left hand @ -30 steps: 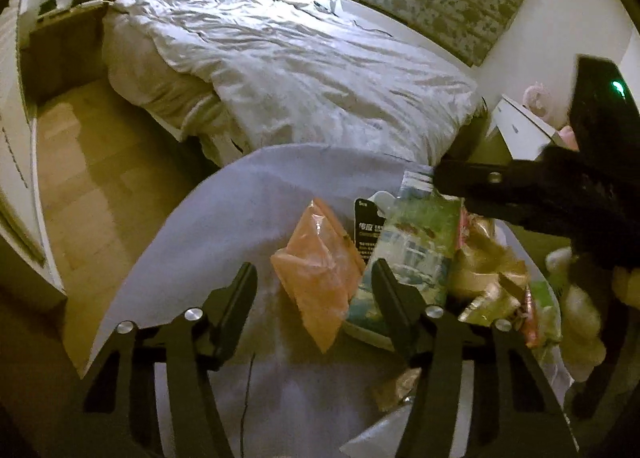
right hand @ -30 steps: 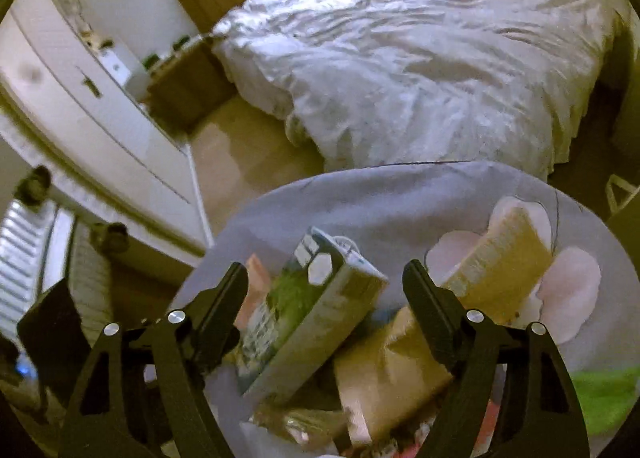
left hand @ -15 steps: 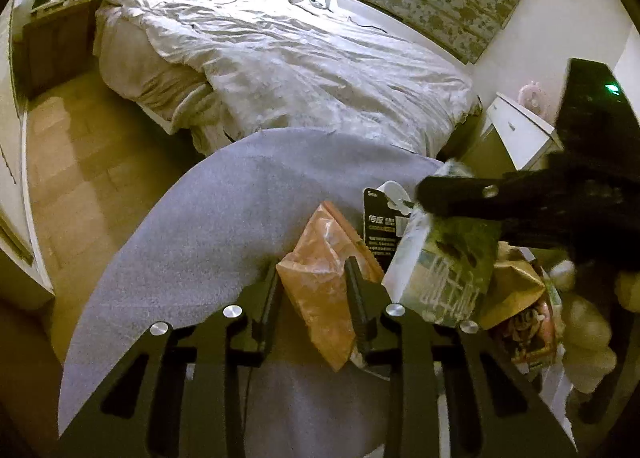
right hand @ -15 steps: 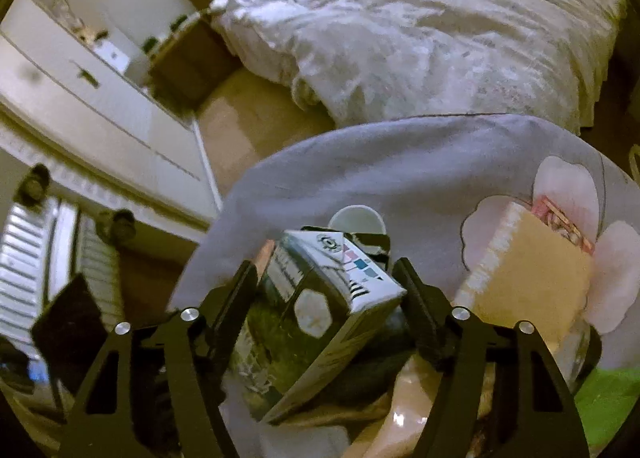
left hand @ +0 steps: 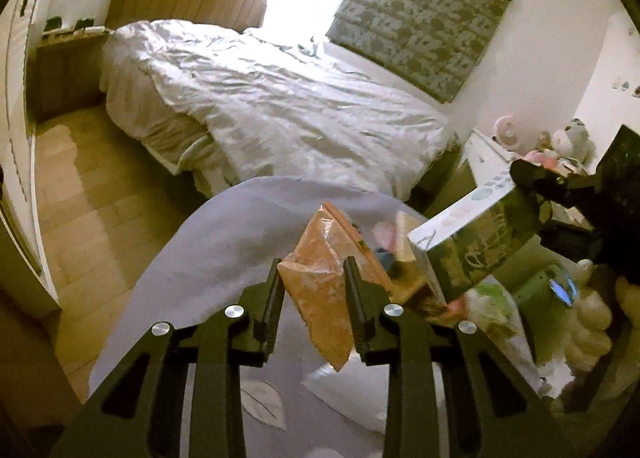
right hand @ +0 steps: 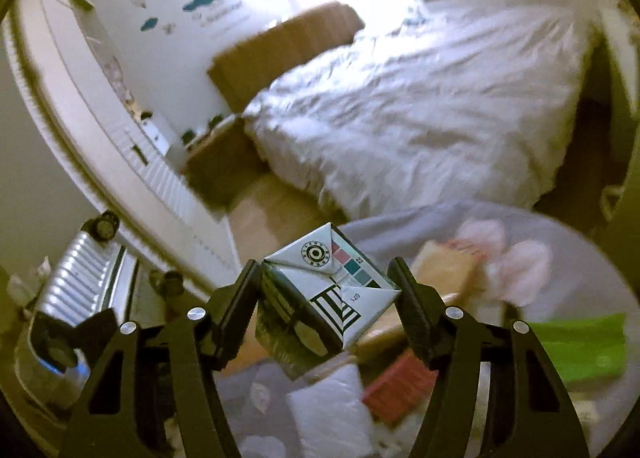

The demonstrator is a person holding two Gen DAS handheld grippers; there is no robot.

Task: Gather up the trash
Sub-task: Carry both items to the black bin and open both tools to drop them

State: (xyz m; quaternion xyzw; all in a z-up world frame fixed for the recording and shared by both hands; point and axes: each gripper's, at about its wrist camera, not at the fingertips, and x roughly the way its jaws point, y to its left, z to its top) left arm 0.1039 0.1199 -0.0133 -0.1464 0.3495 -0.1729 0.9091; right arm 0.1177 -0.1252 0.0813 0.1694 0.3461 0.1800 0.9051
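Observation:
A crumpled orange plastic bag [left hand: 324, 298] hangs between the pads of my left gripper [left hand: 312, 262], which is shut on it just above the grey-clothed table [left hand: 208, 258]. A green and white drink carton [right hand: 340, 298] is clamped tilted in my right gripper [right hand: 325, 266], its folded white end facing the camera. In the left wrist view the same carton [left hand: 472, 246] floats at the right, above the pile, with one black finger [left hand: 532, 178] of the right gripper on its far end.
Loose packaging lies on the table: a tan box [right hand: 444, 266], a red packet [right hand: 400, 386], a green packet [right hand: 580, 346], a white packet [right hand: 332, 406]. Plush toys [left hand: 588, 318] sit at the right. A bed [left hand: 280, 106] and wooden floor [left hand: 92, 198] lie beyond.
Both grippers went from open around their items to shut on them. The orange bag and the carton have risen off the table; the carton has swung up and turned end-on.

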